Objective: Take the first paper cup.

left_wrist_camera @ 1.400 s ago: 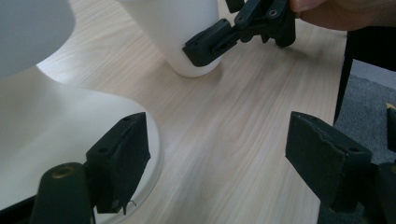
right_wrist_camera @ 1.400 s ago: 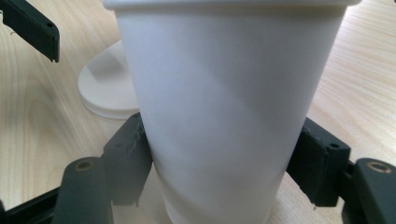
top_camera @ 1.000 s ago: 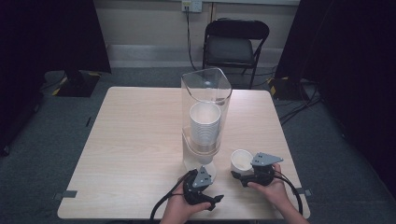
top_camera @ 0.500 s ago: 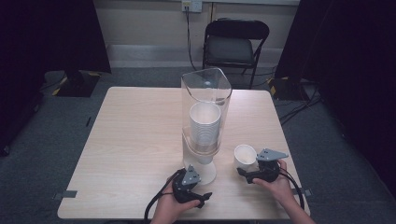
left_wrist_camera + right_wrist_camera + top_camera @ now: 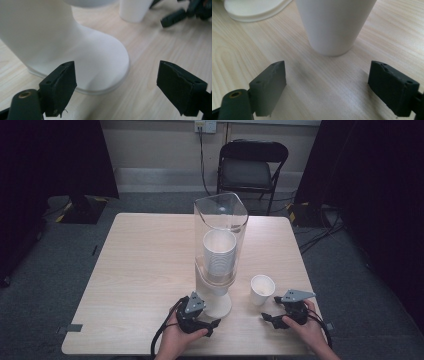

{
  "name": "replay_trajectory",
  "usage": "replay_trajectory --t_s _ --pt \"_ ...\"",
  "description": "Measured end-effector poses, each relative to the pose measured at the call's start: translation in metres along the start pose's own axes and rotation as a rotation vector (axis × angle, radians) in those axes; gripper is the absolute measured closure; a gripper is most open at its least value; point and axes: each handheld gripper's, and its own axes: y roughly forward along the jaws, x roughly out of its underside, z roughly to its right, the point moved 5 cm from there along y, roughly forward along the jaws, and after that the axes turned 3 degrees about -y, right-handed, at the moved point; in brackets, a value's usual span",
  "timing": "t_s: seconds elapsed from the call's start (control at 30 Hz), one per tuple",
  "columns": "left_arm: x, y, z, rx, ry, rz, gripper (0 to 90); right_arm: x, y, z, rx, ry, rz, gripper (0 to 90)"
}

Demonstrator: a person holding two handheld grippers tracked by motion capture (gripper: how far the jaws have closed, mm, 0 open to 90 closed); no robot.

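Presently, the paper cup point(image 5: 262, 289) stands upright on the worktop point(image 5: 140, 270), just beside the cup dispenser point(image 5: 220, 255) — free of both claws. Right claw point(image 5: 267, 319) open, empty; left claw point(image 5: 212, 326), jaws just opening, holds nothing — at the dispenser's base.

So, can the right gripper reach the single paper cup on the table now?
Probably yes. The right gripper is open and empty, the paper cup stands upright just ahead of its jaws, and only bare table lies between them.
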Motion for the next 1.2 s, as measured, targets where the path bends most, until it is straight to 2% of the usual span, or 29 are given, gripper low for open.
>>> replay_trajectory --t_s 0.1,0.23,0.3,0.37,0.4,0.57,0.67,0.7,0.73,0.83,0.9,0.93,0.97,1.07,1.1,1.2 --pt "-0.004 -0.001 -0.002 -0.002 -0.016 0.021 15.6 0.000 0.000 -0.002 0.007 -0.016 -0.010 15.0" --pt "-0.020 -0.006 -0.006 -0.009 -0.029 0.044 15.6 0.000 0.002 -0.003 0.016 -0.048 -0.018 14.4" --pt "-0.024 -0.007 -0.007 -0.013 -0.027 0.055 15.8 0.000 0.001 -0.003 0.020 -0.047 -0.021 14.4" --pt "-0.036 -0.013 -0.010 -0.023 -0.034 0.078 16.8 0.000 0.001 -0.003 0.022 -0.047 -0.021 14.3" --pt "-0.036 -0.013 -0.010 -0.023 -0.034 0.078 16.9 0.000 0.001 -0.003 0.022 -0.047 -0.021 14.3" --pt "-0.058 -0.019 -0.015 -0.029 -0.057 0.150 17.2 0.000 0.001 -0.003 0.021 -0.047 -0.021 14.3" --pt "-0.067 -0.019 -0.016 -0.039 -0.038 0.156 17.2 0.000 0.001 -0.003 0.021 -0.046 -0.021 14.3" --pt "-0.069 -0.017 -0.016 -0.032 -0.041 0.166 17.3 0.001 0.001 -0.003 0.021 -0.046 -0.022 14.3" --pt "-0.069 -0.015 -0.016 -0.035 -0.046 0.156 17.7 0.000 0.001 -0.003 0.021 -0.047 -0.021 14.3" --pt "-0.068 -0.008 -0.017 -0.044 -0.026 0.159 18.6 0.000 0.001 -0.003 0.021 -0.046 -0.021 14.3" --pt "-0.068 -0.006 -0.016 -0.043 -0.019 0.195 20.3 0.001 0.001 -0.003 0.022 -0.046 -0.022 14.3" --pt "-0.068 -0.006 -0.016 -0.043 -0.019 0.195 23.1 0.000 0.001 -0.003 0.021 -0.047 -0.021 14.3" --pt "-0.068 -0.003 -0.015 -0.057 -0.002 0.210 25.0 0.000 0.001 -0.003 0.021 -0.046 -0.022 14.3" --pt "-0.068 -0.001 -0.014 -0.060 0.009 0.218 28.0 0.000 0.001 -0.003 0.021 -0.046 -0.022 14.3" --pt "-0.068 0.001 -0.014 -0.059 0.025 0.228 28.1 0.000 0.001 -0.003 0.021 -0.046 -0.022 14.3" --pt "-0.068 0.004 -0.015 -0.050 0.024 0.236 29.0 0.001 0.001 -0.003 0.021 -0.046 -0.022 14.3"
